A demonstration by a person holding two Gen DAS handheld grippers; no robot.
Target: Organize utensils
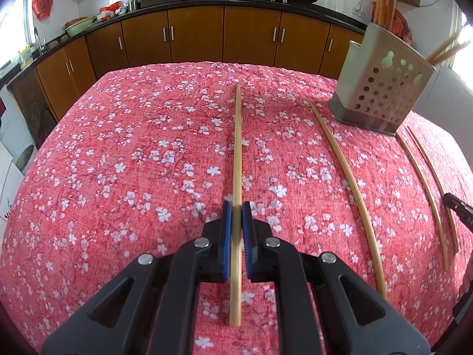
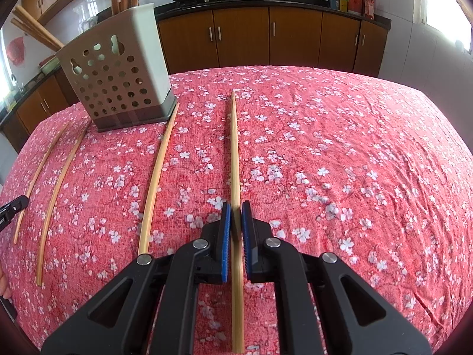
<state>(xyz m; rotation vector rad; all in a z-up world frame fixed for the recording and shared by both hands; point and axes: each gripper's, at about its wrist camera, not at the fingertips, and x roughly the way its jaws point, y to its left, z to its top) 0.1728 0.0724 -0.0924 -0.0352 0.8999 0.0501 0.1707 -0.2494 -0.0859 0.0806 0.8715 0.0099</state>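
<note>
Both grippers' fingers are clamped on chopsticks: my left gripper (image 1: 236, 210) pinches one chopstick (image 1: 237, 148), my right gripper (image 2: 236, 210) another (image 2: 234, 148), each lying on the tablecloth (image 1: 118, 148). I judge this the pick-up step. Next I must lift both and tip them into the holder (image 1: 381, 85) near the table's far edge, where three more lie loose.

Red floral tablecloth (image 2: 354, 148) bears chopsticks (image 2: 156, 177), utensil holder (image 2: 118, 88).
</note>
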